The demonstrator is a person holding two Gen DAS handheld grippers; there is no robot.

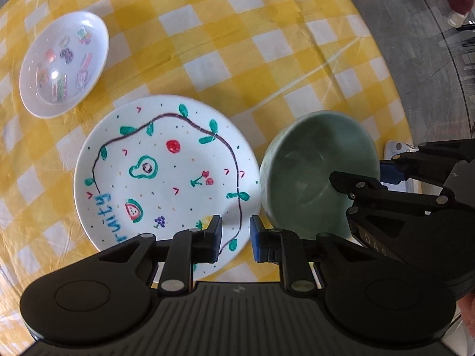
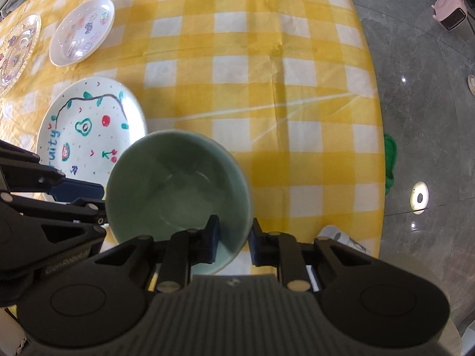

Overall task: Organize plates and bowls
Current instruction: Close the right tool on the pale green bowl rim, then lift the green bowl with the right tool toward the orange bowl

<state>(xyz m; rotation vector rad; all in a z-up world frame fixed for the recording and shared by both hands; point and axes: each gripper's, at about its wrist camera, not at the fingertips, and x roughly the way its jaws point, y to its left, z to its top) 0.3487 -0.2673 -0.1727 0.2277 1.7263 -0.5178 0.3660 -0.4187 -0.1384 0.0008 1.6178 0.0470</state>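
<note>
A white plate painted with fruit and a vine lies on the yellow checked cloth; it also shows as the fruit plate in the right wrist view. My left gripper points down over its near right rim. One pad is above the plate and one just outside, a narrow gap apart and off the rim. Right beside the plate stands a pale green bowl, the same green bowl. My right gripper straddles its near rim, one pad inside and one outside, with a little space left.
A small white dish with coloured stickers sits at the far left, and a patterned plate lies beyond it. The table's round edge runs down the right, with grey floor, a pink heater and a person's shoes beyond.
</note>
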